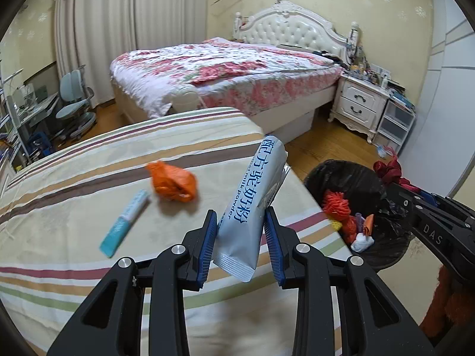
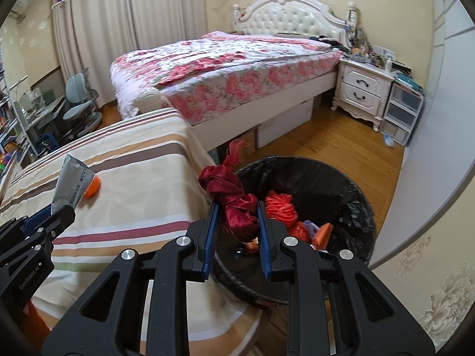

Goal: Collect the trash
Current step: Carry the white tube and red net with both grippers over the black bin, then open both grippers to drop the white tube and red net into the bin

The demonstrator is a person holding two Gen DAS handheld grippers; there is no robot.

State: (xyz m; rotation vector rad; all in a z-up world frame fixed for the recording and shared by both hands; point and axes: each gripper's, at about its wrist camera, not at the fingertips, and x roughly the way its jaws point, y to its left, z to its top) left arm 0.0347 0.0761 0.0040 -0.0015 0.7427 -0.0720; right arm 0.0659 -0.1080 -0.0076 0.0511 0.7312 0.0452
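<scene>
My left gripper (image 1: 240,218) is shut on a silver milk powder sachet (image 1: 252,204) with blue print, held tilted above the striped cloth (image 1: 74,178). On that cloth lie a crumpled orange wrapper (image 1: 173,181) and a teal and white stick packet (image 1: 124,222). My right gripper (image 2: 237,207) is shut on a knotted dark red ribbon (image 2: 234,198), held above the near left rim of the black-lined trash bin (image 2: 350,184). Red yarn (image 2: 280,206) and orange scraps lie inside the bin. The left gripper with the sachet (image 2: 72,184) shows at the left edge of the right wrist view.
The bin (image 1: 350,175) stands on the wooden floor right of the striped surface. Beyond are a floral bed (image 1: 225,71), a white nightstand (image 1: 359,101), plastic drawers (image 1: 394,124), and a desk with a blue chair (image 1: 74,98) at the left.
</scene>
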